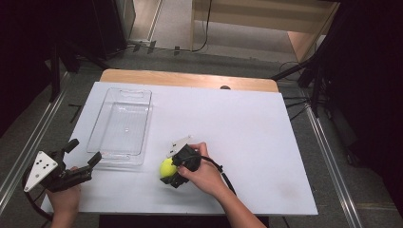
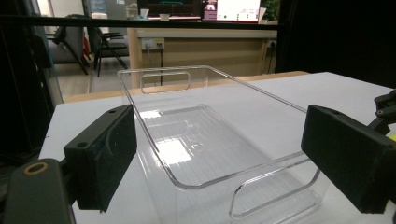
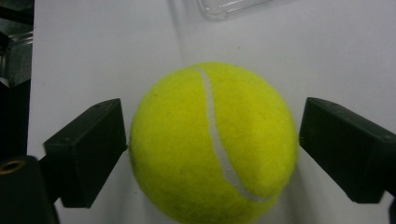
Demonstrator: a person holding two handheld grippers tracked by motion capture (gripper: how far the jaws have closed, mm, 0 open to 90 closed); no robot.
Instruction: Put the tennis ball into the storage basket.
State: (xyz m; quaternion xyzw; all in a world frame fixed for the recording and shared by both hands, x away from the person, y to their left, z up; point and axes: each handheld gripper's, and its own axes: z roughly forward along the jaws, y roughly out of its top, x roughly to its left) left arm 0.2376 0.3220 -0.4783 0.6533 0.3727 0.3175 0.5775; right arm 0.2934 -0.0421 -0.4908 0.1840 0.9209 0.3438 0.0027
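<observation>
The tennis ball sits right between the spread fingers of the right gripper, barely touched. The clear bin lies to its far left, by the left gripper, whose fingers are spread too.

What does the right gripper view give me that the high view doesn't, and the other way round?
Right gripper view: the tennis ball sits between the right gripper pads, which are close at both sides but not visibly squeezing. High view: the left gripper, open, by the clear bin near corner. Both: ball, right gripper, bin edge, white table.
</observation>
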